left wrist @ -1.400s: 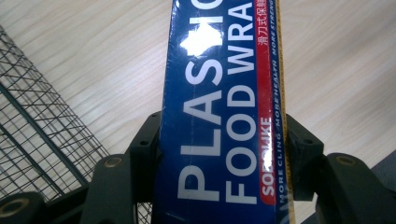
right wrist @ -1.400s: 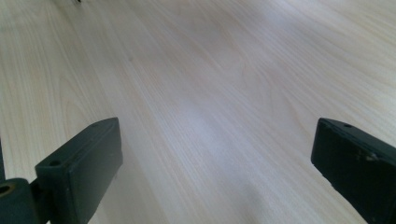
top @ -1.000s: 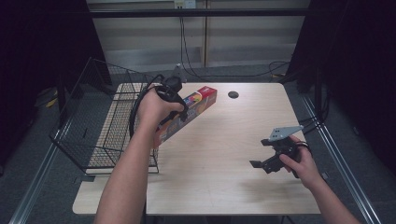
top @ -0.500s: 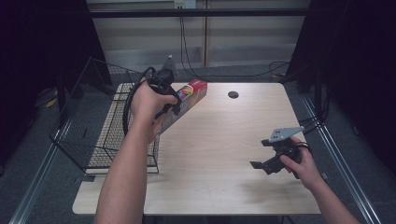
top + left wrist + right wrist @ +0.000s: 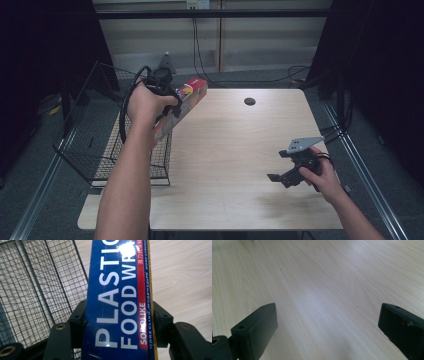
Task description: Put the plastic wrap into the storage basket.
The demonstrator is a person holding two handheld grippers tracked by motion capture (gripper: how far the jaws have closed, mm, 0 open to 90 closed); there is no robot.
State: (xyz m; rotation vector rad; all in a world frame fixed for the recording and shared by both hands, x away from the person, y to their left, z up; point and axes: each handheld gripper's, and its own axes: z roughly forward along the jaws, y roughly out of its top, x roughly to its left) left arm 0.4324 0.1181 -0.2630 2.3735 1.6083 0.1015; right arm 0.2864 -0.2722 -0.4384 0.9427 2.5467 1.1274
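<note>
Fingers (image 5: 120, 322) with food-wrap box (image 5: 120, 290), now higher, nearer basket (image 5: 100, 150).

Dim surroundings; table (image 5: 235, 150) evenly lit; glare on box (image 5: 126, 250).

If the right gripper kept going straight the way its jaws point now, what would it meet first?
Most likely the bare wooden table. The right gripper has open, empty jaws angled low over the tabletop, and nothing lies ahead of them. Depth is hard to judge, so the contact spot is uncertain.

Plastic wrap box (image 5: 181, 102) lifted beside the wire basket (image 5: 95, 150)
Left gripper (image 5: 167, 102) clamps it above the table (image 5: 235, 150); right gripper (image 5: 287, 170) rests low, well apart.
</note>
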